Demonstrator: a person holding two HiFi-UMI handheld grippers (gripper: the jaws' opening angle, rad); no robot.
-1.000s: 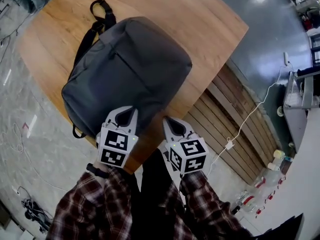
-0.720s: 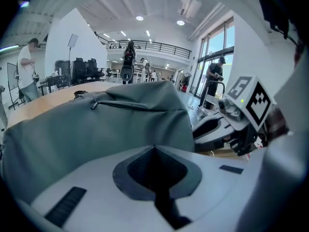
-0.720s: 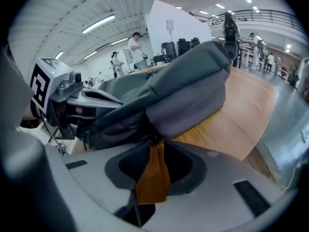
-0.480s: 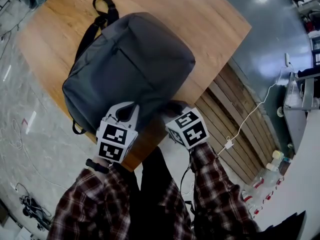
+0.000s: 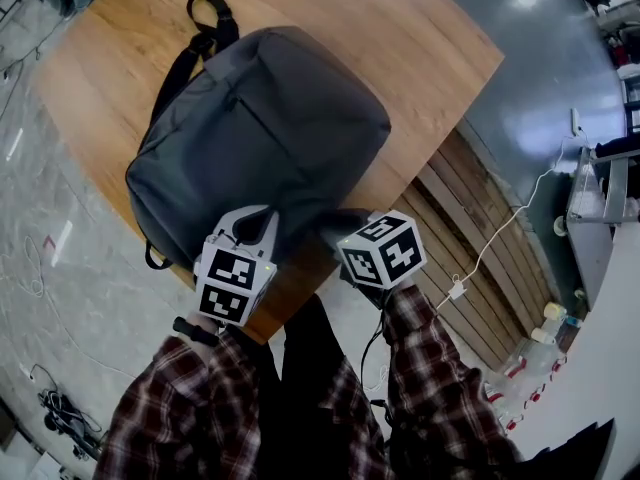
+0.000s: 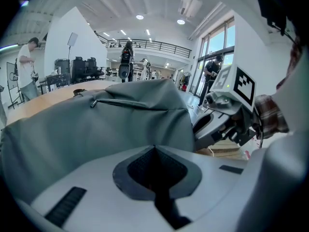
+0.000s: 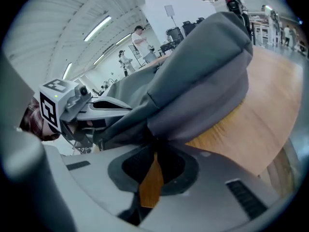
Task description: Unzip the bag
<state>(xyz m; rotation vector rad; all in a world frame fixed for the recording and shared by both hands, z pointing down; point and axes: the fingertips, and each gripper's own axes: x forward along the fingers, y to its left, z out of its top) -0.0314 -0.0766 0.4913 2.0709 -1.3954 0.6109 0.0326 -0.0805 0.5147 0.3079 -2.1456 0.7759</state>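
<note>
In the head view, a dark grey backpack (image 5: 260,138) is seen laid flat on a wooden table (image 5: 420,38). It lies directly ahead of both grippers, with its carrying strap (image 5: 205,16) at the end farthest from them. In the left gripper view, the left gripper (image 6: 154,148) is shown with its jaws brought together and the tips set against the backpack's near edge. Whether any fabric is caught between them cannot be told. The right gripper (image 7: 154,144) is held just beside the left one and is clamped on a bunched fold at the backpack's near corner. Bare table wood is visible through the slit behind its tips. A front pocket zip (image 6: 128,103) is seen running across the fabric ahead of the left gripper. Plaid sleeves (image 5: 200,408) are seen behind both grippers.
</note>
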